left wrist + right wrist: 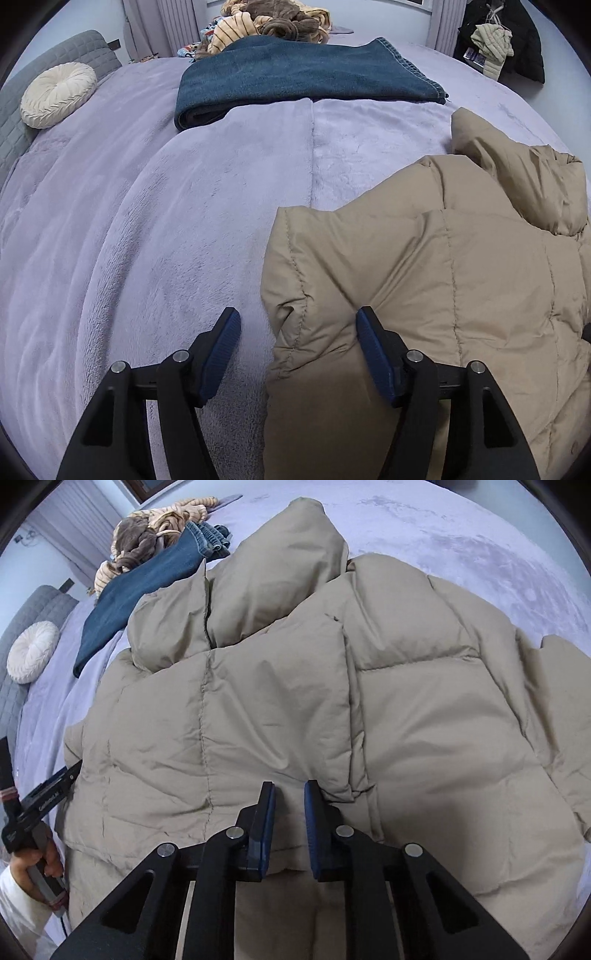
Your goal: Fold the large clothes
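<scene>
A tan puffer jacket (443, 280) lies spread on the lilac bed cover (147, 229). It fills most of the right wrist view (295, 701), with a sleeve folded across its body. My left gripper (298, 321) is open, its jaws wide apart astride the jacket's left edge. My right gripper (289, 794) hovers just above the jacket's lower middle, its jaws a narrow gap apart with no cloth between them. The left gripper also shows at the left edge of the right wrist view (44, 797), held by a hand.
A folded dark blue blanket (295, 77) lies farther up the bed, with a heap of striped and brown clothes (273, 22) behind it. A round cream cushion (57, 94) leans on the grey headboard (85, 48). Clothes hang at the far right (502, 44).
</scene>
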Demonstrator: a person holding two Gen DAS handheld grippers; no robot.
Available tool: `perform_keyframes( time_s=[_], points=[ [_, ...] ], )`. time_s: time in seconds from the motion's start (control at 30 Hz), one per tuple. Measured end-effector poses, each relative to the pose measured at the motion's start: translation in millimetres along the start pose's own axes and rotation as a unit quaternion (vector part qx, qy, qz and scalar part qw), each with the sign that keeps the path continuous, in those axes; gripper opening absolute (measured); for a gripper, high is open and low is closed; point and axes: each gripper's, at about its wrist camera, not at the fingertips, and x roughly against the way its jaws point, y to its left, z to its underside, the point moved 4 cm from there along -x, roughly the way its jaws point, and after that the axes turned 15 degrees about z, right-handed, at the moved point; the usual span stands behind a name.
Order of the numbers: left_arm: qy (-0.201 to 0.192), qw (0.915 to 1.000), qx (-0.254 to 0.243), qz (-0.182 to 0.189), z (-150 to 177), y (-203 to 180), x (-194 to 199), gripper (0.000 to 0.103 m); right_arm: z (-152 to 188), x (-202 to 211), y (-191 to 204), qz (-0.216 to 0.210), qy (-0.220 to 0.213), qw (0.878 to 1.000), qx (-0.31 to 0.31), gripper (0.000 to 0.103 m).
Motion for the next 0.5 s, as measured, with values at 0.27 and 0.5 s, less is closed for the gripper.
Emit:
perform_keyframes(
  time_s=[0.27,0.5],
  points=[
    [-0.007,0.9997,-0.019,0.012,3.4,-41.5,50.6,0.067,19.0,44.6,-52.9,-0.063,0.014,0.995,-0.071,0.05],
    [0.027,0.9975,-0.027,0.06,27.9,-114.6,65.6,0.067,51.7,52.2,-93.8,-0.098,0.044,0.986,-0.128,0.059]
  ],
)
